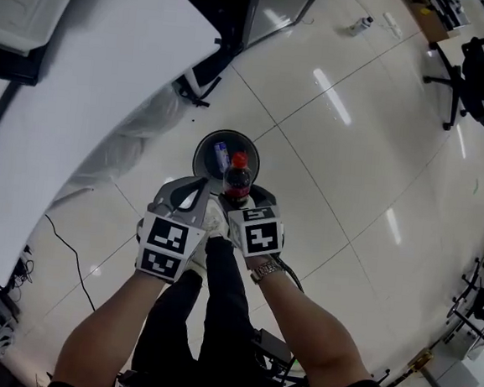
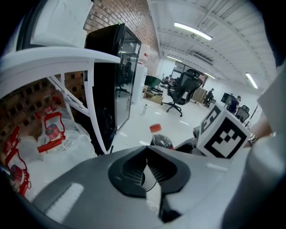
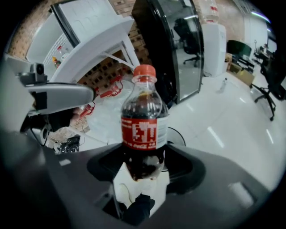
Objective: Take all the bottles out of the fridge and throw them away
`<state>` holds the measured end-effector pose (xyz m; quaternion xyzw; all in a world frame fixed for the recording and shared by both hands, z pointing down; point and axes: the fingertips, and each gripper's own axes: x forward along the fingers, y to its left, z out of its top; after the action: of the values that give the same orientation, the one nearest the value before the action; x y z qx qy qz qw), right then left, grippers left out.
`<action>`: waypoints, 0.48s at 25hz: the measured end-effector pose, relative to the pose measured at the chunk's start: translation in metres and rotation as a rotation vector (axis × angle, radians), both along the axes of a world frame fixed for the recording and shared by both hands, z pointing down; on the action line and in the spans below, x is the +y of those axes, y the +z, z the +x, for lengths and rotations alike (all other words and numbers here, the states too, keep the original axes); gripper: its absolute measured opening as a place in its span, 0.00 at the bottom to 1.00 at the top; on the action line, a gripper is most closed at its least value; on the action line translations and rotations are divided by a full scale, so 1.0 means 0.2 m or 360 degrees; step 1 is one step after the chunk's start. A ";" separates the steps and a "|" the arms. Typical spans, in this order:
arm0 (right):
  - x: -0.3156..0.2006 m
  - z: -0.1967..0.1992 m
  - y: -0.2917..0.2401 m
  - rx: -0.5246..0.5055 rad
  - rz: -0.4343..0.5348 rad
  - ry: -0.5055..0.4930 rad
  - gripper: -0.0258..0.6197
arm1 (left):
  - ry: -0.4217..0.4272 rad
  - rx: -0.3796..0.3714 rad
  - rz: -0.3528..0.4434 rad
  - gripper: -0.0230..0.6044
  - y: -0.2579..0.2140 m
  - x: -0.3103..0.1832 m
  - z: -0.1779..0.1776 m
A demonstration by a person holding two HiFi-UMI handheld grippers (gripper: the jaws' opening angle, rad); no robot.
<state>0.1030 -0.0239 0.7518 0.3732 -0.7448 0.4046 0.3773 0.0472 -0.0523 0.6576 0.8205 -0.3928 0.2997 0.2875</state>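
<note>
One cola bottle (image 3: 144, 120) sits clamped in the right gripper (image 3: 143, 167) over the bin (image 1: 197, 152), which seems to hold another already. The left gripper (image 2: 146, 156) is closed and empty. The fridge (image 2: 109, 76) interior is unseen.

The cola bottle (image 3: 144, 129) has a red cap, near-black brown liquid and a red label with white print. It shows against the mid grey of the right gripper (image 3: 142, 154); the left gripper (image 2: 146, 152) is the same grey, darker along its inner faces, and the cubes (image 1: 260, 232) on both carry black squares on white. The bin (image 1: 200, 153) is black with something blue and white inside, the glossy floor (image 1: 353, 173) is off-white with thin dark tile lines, the fridge (image 2: 109, 80) is black, the wall (image 2: 116, 11) is red-brown brick with pale mortar, the bags (image 2: 49, 134) are clear with red print, and the trousers (image 1: 215, 312) are black.
</note>
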 end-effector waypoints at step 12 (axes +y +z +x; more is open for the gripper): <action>-0.05 0.06 0.48 0.0052 -0.0109 0.0084 0.49 | 0.0011 -0.0008 -0.0159 0.04 0.42 0.08 0.06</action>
<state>0.1148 -0.0332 0.8471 0.3860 -0.7142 0.4335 0.3911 0.0584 -0.0367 0.7409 0.8057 -0.3752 0.3221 0.3260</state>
